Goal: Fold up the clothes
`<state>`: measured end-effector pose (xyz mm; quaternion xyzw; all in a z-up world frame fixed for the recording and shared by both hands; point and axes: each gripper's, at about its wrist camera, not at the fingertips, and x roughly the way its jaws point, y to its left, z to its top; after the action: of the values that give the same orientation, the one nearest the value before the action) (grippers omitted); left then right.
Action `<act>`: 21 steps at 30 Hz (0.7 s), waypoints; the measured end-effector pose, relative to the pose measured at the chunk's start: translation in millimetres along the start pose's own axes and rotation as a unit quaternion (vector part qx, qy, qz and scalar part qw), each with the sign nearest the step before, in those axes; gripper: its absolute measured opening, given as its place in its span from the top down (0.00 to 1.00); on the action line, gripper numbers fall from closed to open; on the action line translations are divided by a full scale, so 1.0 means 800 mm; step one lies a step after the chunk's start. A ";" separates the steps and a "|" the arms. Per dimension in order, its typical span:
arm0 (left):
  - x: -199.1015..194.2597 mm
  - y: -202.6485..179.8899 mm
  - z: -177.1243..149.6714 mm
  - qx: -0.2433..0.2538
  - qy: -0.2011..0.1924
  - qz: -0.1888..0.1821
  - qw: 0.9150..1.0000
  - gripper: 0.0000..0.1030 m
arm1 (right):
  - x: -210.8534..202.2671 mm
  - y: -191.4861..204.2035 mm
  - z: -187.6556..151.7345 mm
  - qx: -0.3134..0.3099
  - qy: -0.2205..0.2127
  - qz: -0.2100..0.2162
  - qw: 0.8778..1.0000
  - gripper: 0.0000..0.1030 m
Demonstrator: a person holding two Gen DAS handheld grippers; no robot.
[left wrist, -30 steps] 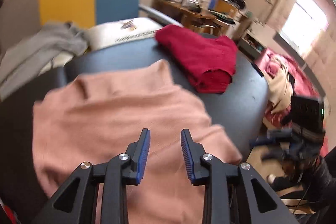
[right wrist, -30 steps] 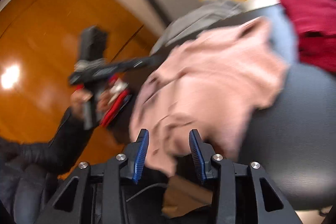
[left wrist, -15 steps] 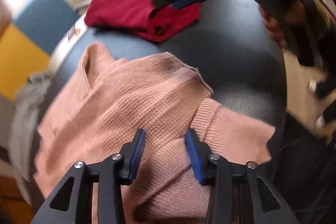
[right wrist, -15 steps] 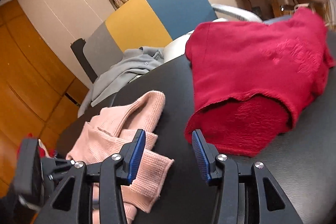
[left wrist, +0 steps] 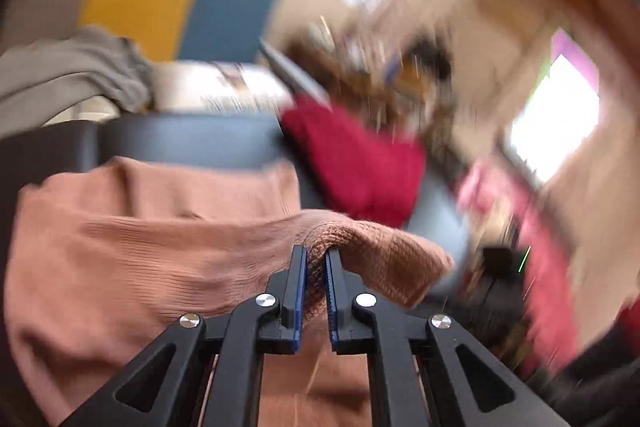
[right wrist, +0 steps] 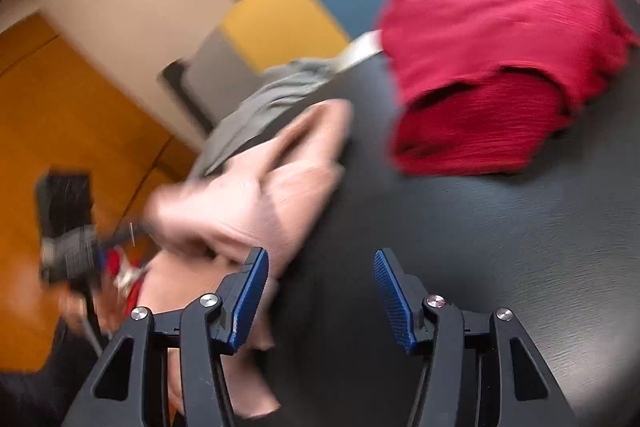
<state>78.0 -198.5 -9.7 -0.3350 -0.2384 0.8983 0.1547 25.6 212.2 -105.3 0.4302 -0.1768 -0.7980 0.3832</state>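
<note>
The left gripper (left wrist: 316,259) has just been closing — its jaws now pinch a fold of the pink sweater (left wrist: 140,251); the right gripper (right wrist: 320,279), jaws just opening, hangs beside that sweater — nothing between them.

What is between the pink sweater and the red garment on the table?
In the right wrist view, only bare dark table lies between the pink sweater and the folded red garment.

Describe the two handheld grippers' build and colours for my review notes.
Both the left gripper and the right gripper have matte black linkage arms with triangular cutouts, silver pivot screws, and blue ribbed pads lining the fingers. No cables or markings show.
</note>
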 end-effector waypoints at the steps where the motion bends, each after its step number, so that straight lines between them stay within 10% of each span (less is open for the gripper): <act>1: -0.037 0.020 0.003 -0.032 -0.039 0.010 0.999 0.92 | 0.007 0.013 -0.005 -0.014 0.011 0.017 1.000 0.34; 7: -0.199 0.111 -0.014 -0.145 -0.164 0.180 0.959 0.92 | 0.061 0.112 -0.046 -0.083 0.078 0.116 0.987 0.28; 10: -0.270 0.131 -0.027 -0.167 -0.210 0.290 0.919 0.92 | 0.073 0.175 -0.080 -0.155 0.131 0.182 0.962 0.28; 14: -0.354 0.155 -0.045 -0.234 -0.251 0.431 0.835 0.89 | 0.084 0.243 -0.128 -0.220 0.227 0.262 0.912 0.28; 18: -0.353 0.147 -0.047 -0.207 -0.239 0.432 0.845 0.82 | 0.079 0.246 -0.127 -0.221 0.229 0.236 0.918 0.28; 21: -0.295 0.122 -0.042 -0.171 -0.208 0.365 0.891 0.78 | 0.052 0.209 -0.080 -0.196 0.131 0.141 0.962 0.27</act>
<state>260.9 -373.3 41.0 -0.2254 -0.2764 0.8858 -0.2969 141.0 76.3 -62.1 0.4183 -0.0240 -0.6915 0.5885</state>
